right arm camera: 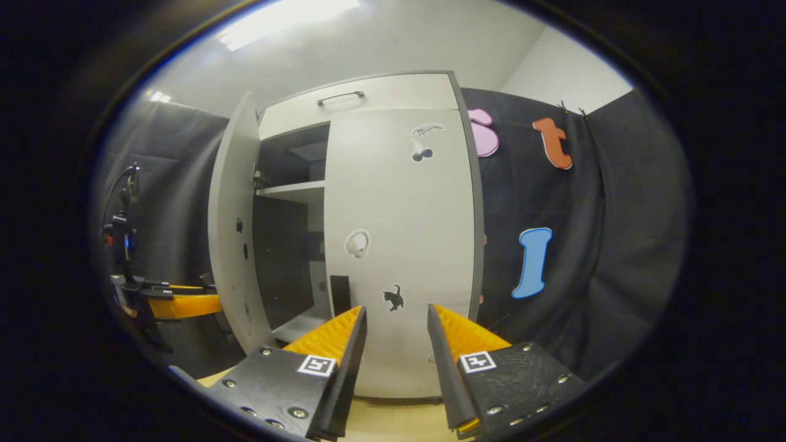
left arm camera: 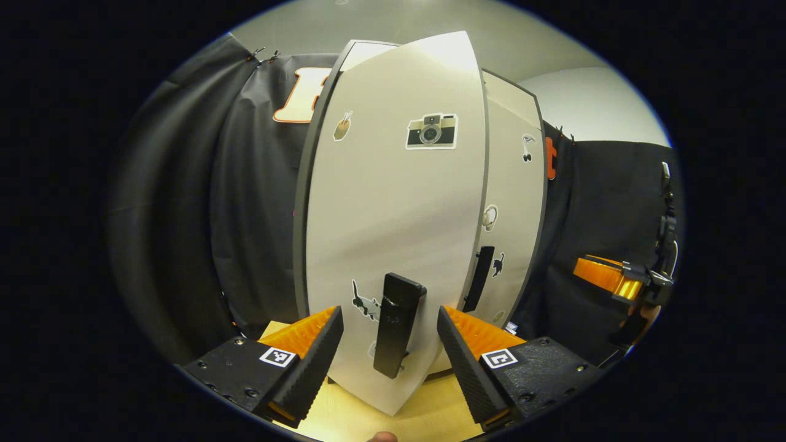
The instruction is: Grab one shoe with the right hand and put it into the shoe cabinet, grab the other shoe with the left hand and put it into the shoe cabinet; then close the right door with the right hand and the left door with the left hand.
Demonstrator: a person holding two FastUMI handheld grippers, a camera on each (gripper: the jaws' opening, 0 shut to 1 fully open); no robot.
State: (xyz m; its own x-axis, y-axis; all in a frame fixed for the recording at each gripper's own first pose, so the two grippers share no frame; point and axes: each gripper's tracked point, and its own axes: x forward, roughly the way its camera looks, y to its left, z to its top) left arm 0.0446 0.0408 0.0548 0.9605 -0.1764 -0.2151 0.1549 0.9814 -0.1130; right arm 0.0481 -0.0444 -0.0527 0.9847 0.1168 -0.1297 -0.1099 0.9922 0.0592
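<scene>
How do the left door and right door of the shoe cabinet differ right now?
The left door stands swung open, showing shelves behind it; the right door sits closed against the cabinet. The left door carries a camera sticker; the right door carries a black cat sticker. The left gripper has its open fingers either side of the left door's handle; the right gripper faces the right door, open. Both doors are white with dark vertical handles.

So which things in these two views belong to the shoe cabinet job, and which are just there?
Job:
- white shoe cabinet with grey edges
- its open left door with black bar handle
- its closed right door
- left gripper, open around that handle
- right gripper, open

Just there:
- camera sticker
- black cat sticker
- pale wooden table
</scene>
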